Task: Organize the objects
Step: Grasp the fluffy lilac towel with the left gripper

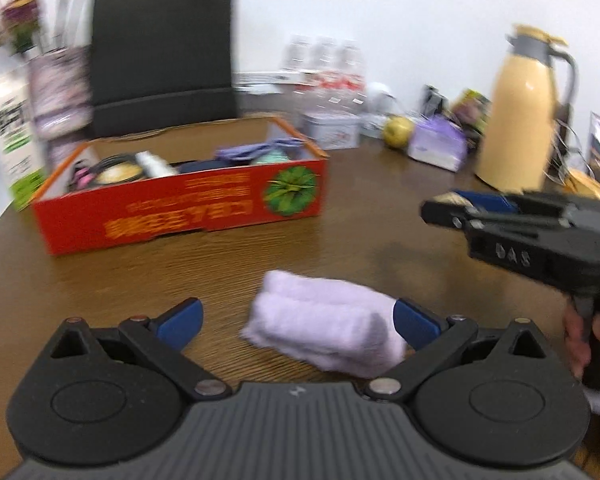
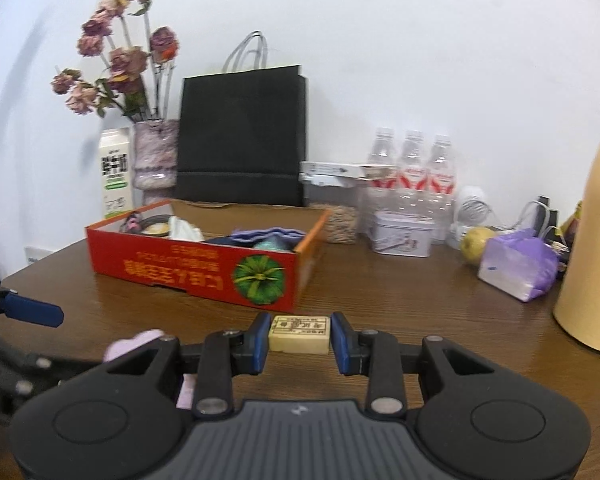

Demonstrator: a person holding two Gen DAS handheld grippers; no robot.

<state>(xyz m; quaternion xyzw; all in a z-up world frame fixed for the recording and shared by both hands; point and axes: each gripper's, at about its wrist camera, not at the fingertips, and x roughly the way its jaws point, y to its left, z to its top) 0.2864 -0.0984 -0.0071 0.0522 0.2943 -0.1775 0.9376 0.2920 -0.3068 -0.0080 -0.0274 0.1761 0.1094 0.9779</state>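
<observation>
A folded pale lilac towel [image 1: 324,320] lies on the brown table between the wide-open jaws of my left gripper [image 1: 296,318], resting against the right finger. My right gripper [image 2: 299,338] is shut on a small cream bar of soap [image 2: 299,335] and holds it above the table in front of the red cardboard box [image 2: 196,268]. In the left wrist view the right gripper [image 1: 444,208] shows at the right with the soap, and the red box [image 1: 180,208] stands behind the towel. The box holds several items, among them a purple cloth [image 2: 268,235].
Behind the box stand a black paper bag [image 2: 240,136], a vase of dried flowers [image 2: 156,160], a milk carton [image 2: 116,172] and water bottles [image 2: 412,176]. To the right are a tin [image 2: 402,234], an apple [image 2: 476,244], a purple tissue pack [image 2: 516,262] and a yellow thermos [image 1: 520,116].
</observation>
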